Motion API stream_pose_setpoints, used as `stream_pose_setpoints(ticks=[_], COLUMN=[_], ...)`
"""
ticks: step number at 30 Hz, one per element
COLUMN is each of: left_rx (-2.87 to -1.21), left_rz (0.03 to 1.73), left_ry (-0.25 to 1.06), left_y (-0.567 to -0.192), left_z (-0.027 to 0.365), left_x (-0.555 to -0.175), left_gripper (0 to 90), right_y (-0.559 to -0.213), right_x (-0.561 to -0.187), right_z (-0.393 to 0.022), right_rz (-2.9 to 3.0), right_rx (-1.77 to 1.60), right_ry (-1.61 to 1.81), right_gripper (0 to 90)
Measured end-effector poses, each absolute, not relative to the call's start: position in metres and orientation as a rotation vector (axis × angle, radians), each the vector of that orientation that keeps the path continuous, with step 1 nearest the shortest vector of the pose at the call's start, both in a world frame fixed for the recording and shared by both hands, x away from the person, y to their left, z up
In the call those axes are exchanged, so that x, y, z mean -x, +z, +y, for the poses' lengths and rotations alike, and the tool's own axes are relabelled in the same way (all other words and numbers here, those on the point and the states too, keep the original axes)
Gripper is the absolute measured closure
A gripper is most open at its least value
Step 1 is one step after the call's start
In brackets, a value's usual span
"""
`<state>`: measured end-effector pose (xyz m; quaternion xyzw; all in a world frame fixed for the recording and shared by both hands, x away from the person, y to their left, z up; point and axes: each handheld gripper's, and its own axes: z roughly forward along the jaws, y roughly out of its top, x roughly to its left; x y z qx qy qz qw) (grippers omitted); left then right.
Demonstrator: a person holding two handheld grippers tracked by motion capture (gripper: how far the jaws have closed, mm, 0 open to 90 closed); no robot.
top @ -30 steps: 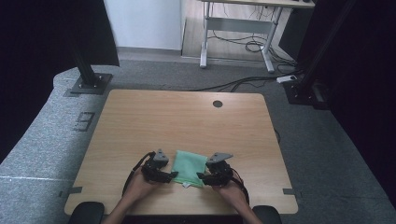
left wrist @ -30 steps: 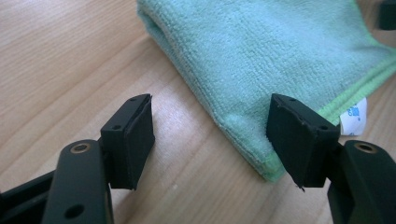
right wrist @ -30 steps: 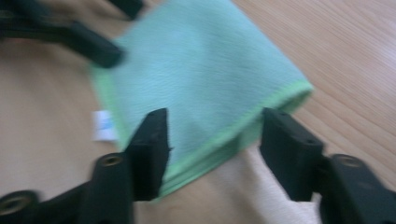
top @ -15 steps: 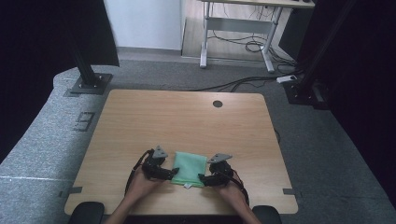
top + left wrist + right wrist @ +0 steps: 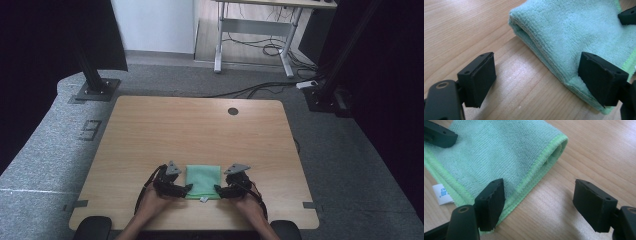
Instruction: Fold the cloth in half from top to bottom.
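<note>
While the folded mint-green microfibre cloth (image 5: 203, 180) is lying at the lower centre of the pale wooden surface (image 5: 195, 130), the left gripper (image 5: 186, 188) is sitting at its left edge, fingers (image 5: 477, 78) spread wide, holding nothing; the right gripper (image 5: 219, 189) is flanking its right edge, fingers (image 5: 491, 202) equally wide, empty.

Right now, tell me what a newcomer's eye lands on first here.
The folded mint-green microfibre cloth at the near edge of the light wooden table stands out first. Next, the left claw and right claw, both open, flank its near corners. A small white label pokes out from its near hem.
</note>
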<state>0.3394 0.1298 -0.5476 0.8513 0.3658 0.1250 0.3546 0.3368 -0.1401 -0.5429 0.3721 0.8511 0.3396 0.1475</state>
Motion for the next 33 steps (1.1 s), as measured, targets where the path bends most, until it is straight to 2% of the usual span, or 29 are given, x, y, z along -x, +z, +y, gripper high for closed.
stream_pose_setpoints(ticks=[11,22,33], left_rx=[-2.205,-2.211,-2.211], left_rz=[0.953,0.998,1.000], left_ry=[0.377,0.342,0.343], left_y=[-0.548,-0.549,-0.549], left_z=[0.130,0.132,0.132], left_x=[-0.360,-0.378,-0.378], left_gripper=[9.2,2.9,3.0], right_y=[-0.546,-0.545,-0.524], right_x=[-0.351,-0.370,-0.425], right_z=[-0.140,-0.142,-0.125], right_rz=[2.414,2.446,2.314], right_rx=[-1.096,-1.148,-1.212], right_ry=[0.999,1.015,1.016], right_gripper=[23.9,22.9,21.2])
